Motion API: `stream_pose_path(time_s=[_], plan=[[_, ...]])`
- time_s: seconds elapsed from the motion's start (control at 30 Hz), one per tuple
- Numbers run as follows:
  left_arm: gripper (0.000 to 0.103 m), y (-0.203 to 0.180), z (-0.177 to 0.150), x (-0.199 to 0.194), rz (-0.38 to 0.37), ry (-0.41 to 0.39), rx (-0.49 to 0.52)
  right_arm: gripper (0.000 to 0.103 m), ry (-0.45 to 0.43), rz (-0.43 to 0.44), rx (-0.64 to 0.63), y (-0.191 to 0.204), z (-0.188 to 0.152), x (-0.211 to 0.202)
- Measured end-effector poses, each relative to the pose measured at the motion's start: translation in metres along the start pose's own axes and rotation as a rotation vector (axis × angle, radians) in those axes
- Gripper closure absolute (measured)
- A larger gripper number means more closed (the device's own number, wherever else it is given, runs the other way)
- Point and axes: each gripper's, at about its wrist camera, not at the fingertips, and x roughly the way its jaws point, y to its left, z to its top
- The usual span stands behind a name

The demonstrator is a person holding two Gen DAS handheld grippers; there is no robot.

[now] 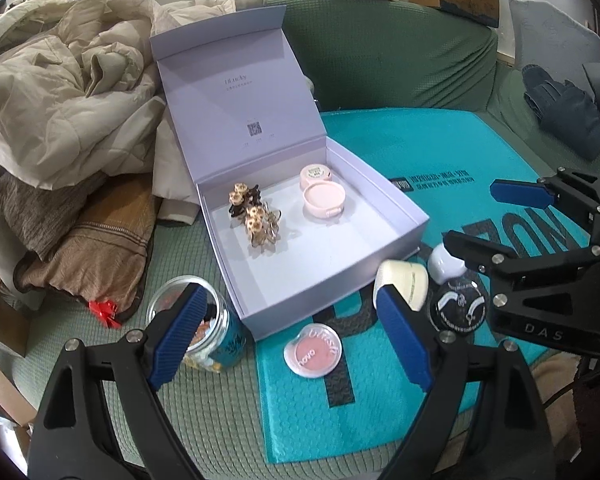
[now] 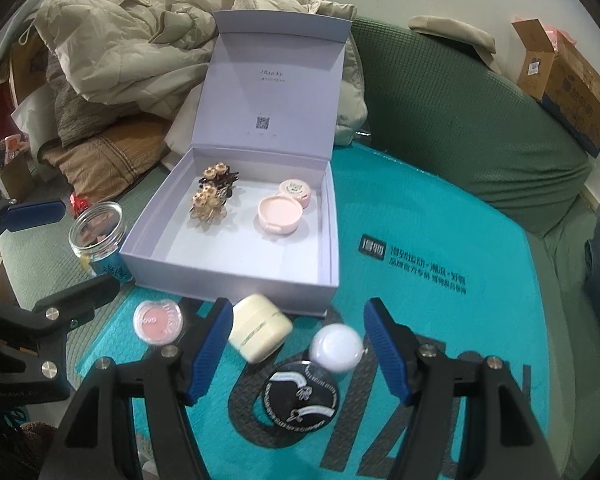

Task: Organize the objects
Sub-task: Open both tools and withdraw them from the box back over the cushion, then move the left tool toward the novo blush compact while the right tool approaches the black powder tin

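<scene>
Both grippers, left (image 1: pixel 288 336) and right (image 2: pixel 296 352), spread, gripping nothing. Lavender box (image 2: pixel 236 280) at 12 o'clock, lid up: hair clips (image 2: pixel 212 196), pink compacts (image 2: pixel 278 214) inside. Black compact (image 2: pixel 300 398) fully visible only from right wrist.

Left hand-held gripper (image 1: pixel 288 336) jaws spread wide, right hand-held gripper (image 2: pixel 296 352) likewise, 2 empty

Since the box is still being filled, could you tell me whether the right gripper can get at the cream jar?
Probably yes: the right gripper is open, the cream jar lies just ahead near its left finger, uncovered.
</scene>
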Motion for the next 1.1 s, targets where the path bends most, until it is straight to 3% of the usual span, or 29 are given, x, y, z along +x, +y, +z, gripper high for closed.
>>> stream_pose_path(time_s=[0.5,1.1], plan=[[0.016,0.009,-0.036,-0.007,0.003,0.013,-0.015,0.033,0.007,0.002,0.012,0.016,-0.023,-0.015],[0.016,0.014,-0.06,0.008,-0.025,0.052,-0.128,0.033,0.004,0.037,0.054,0.0,-0.055,-0.013]])
